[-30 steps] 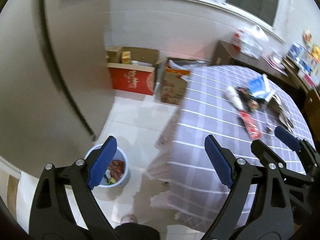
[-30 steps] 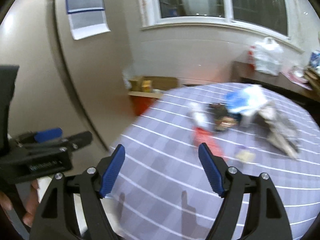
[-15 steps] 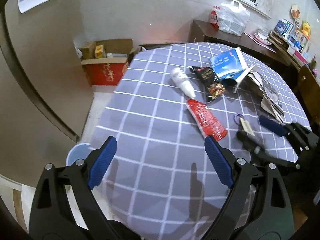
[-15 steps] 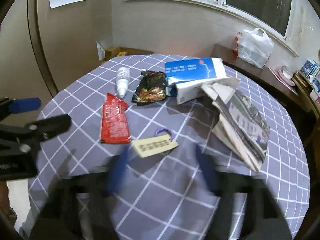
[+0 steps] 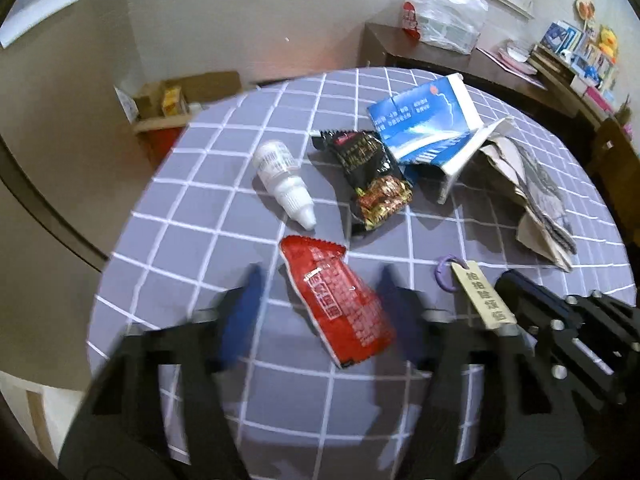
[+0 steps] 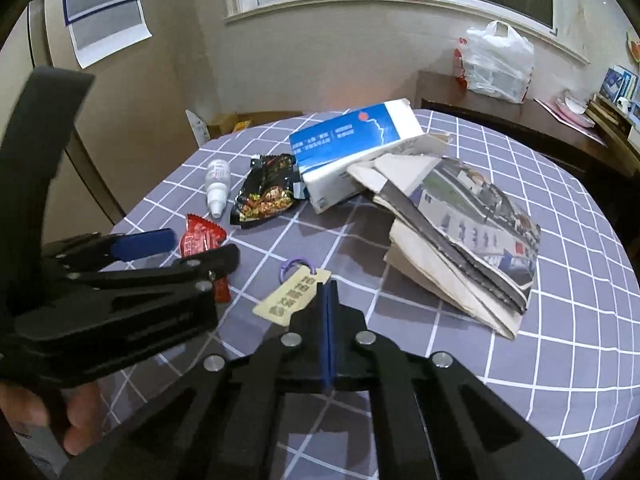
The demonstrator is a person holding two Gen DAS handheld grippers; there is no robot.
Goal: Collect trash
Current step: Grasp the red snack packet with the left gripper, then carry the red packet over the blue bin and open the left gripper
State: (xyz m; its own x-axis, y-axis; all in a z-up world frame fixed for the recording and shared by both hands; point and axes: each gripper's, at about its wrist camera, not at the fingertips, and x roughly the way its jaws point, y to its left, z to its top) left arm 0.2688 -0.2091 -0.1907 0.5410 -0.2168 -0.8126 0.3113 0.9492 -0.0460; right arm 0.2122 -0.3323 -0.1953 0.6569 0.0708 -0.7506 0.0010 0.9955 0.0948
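I see tablecloth [image 5: 192,208]: grey-purple, white grid lines. Wrapper [image 5: 344,312] nearest my left gripper [image 5: 320,304]: red, white print. Packet [image 5: 372,176] beyond red wrapper: black, gold-red food picture at one end. Bottle [image 5: 282,182] left of black packet: white. Box [image 6: 352,148] behind black packet: blue top, white sides. Tag [image 6: 294,296] at my right gripper [image 6: 328,300]: cream, dark lettering, purple ring. Newspaper [image 6: 460,236] right of box: beige, grey photo print. Gripper frames black, pads blue. Bag [image 6: 496,64] on dark brown cabinet [image 6: 540,120] behind tablecloth: white.
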